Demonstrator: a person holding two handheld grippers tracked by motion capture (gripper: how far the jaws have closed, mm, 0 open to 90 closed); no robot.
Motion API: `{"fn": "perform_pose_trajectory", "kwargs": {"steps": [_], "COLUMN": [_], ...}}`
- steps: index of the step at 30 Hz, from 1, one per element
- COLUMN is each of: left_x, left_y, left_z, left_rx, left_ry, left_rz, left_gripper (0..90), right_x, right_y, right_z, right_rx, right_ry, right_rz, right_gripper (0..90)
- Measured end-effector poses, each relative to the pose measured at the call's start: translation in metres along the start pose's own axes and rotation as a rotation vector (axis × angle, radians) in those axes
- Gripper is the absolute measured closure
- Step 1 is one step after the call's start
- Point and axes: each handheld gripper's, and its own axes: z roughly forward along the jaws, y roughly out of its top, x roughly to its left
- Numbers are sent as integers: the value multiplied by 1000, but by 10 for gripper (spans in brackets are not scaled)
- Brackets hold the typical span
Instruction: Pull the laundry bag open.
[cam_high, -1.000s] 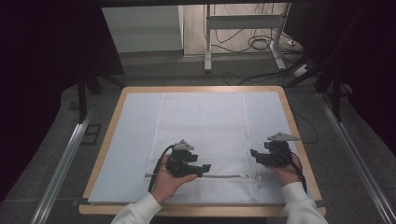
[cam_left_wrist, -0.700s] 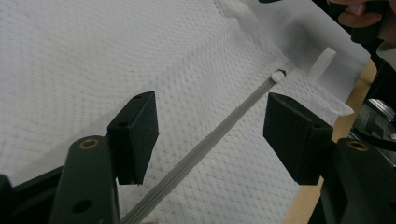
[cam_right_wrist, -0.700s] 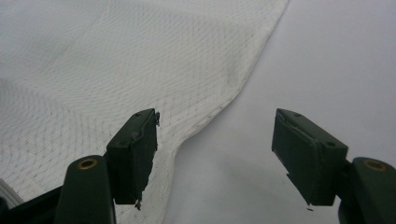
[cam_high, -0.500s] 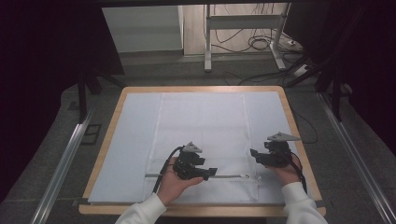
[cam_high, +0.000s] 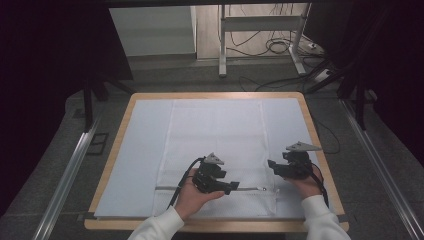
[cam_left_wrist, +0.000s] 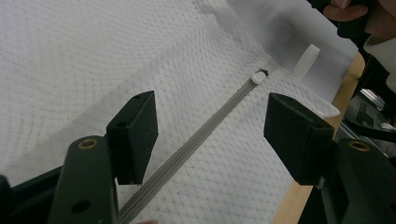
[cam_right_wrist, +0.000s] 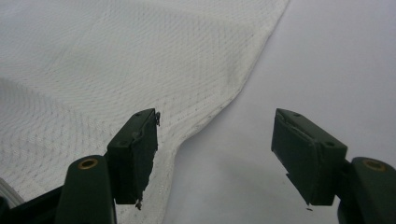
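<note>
A white mesh bag (cam_high: 215, 140) lies flat on the sheet-covered table, with a grey zipper (cam_high: 250, 189) running across its near end. My left gripper (cam_high: 231, 187) hovers over that zipper, pointing right. In the left gripper view its jaws (cam_left_wrist: 210, 135) stand open astride the zipper (cam_left_wrist: 187, 151), and the white zipper pull (cam_left_wrist: 257, 77) lies farther ahead. My right gripper (cam_high: 272, 165) sits by the bag's right edge, pointing left. Its jaws (cam_right_wrist: 215, 149) are open with nothing gripped; the left one is over the mesh (cam_right_wrist: 116, 56), the right one over the bare sheet (cam_right_wrist: 327, 56).
A white sheet (cam_high: 142, 150) covers the wooden table, whose rim (cam_high: 320, 150) shows on all sides. A small white tab (cam_left_wrist: 306, 60) sticks out at the bag's corner near the zipper's end. Metal rails and cables lie on the floor beyond.
My left hand and its gripper have slid to the right along the zipper. The right gripper has stayed where it was.
</note>
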Motion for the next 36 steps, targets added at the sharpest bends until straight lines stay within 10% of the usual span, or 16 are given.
{"fn": "perform_pose_trajectory", "kwargs": {"steps": [36], "left_x": [-24], "left_y": [15], "left_z": [34], "left_rx": [64], "left_ry": [-18], "left_rz": [6], "left_gripper": [343], "right_x": [-6], "right_y": [-1], "right_z": [-5], "right_rx": [-10], "right_ry": [-21], "right_rz": [20], "right_gripper": [306]}}
